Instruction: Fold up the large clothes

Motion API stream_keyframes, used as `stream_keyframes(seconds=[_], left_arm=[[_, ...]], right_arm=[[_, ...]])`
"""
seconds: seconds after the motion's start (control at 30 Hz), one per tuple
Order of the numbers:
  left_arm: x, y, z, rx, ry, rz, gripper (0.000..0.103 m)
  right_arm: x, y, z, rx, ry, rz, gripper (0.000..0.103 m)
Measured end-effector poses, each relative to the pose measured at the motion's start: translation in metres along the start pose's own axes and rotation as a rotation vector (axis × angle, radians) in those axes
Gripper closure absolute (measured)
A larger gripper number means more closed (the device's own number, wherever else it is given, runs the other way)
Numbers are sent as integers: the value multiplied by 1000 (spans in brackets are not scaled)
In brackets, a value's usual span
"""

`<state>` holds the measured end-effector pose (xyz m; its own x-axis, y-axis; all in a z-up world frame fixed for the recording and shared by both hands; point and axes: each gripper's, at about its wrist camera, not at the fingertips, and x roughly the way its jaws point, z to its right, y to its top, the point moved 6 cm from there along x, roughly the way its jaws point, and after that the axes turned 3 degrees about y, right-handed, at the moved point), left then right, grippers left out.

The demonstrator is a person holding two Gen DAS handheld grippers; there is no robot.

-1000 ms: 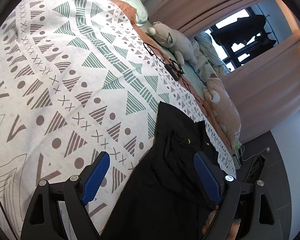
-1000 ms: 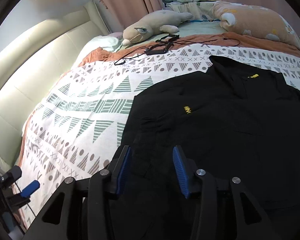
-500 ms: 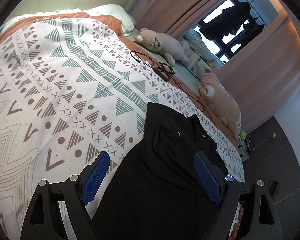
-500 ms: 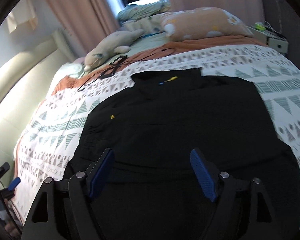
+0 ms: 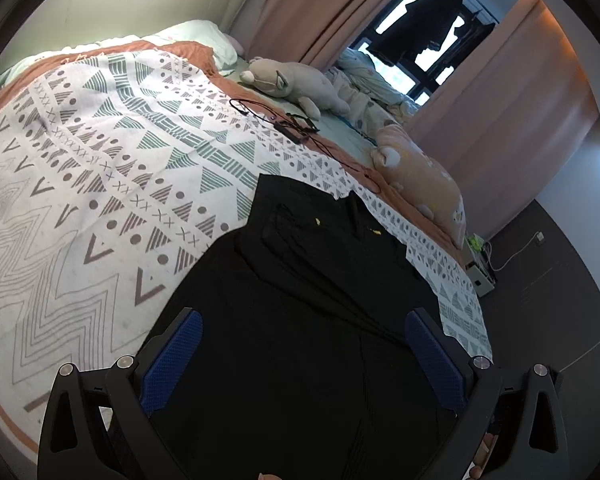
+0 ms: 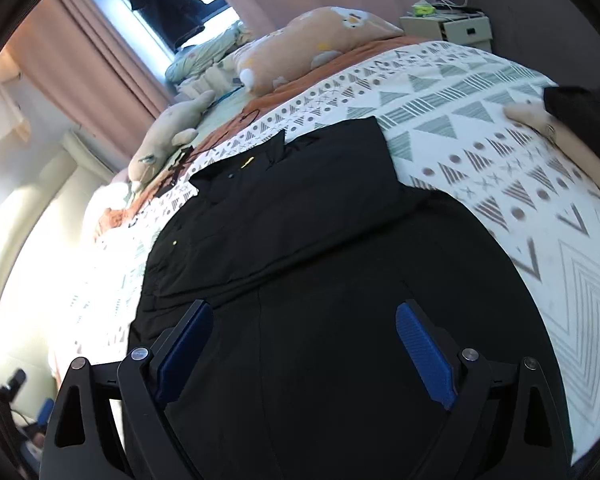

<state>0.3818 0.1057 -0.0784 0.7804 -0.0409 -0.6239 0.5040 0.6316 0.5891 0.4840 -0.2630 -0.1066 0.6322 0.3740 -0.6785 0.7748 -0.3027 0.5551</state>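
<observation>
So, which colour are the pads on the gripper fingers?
Blue, textured pads; clearest in the left wrist view.

2 wrist cams above bed [image 5: 100,152], sharing garment [image 5: 300,320].

No legible text; yellow marks on black garment [image 5: 300,300] unreadable.

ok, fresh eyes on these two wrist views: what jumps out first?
The black garment dominates both views, spread flat on the patterned bedspread directly ahead of the left gripper and the right gripper, both wide open and holding nothing. Behind it, a grey plush toy and an orange plush toy lie along the far side of the bed by the pink curtains.
</observation>
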Motion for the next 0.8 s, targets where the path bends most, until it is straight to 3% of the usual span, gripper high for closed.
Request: stream_keyframes(seconds=[0.27, 0.63, 0.8], left_arm=[[-57, -43, 20, 95, 8, 23, 2], [-134, -93, 10, 181, 35, 78, 2], [-162, -110, 2, 201, 48, 88, 6]], right_arm=[[-60, -27, 22, 5, 43, 67, 10], [-161, -87, 37, -90, 112, 140, 10], [-196, -105, 41, -120, 99, 149, 10]])
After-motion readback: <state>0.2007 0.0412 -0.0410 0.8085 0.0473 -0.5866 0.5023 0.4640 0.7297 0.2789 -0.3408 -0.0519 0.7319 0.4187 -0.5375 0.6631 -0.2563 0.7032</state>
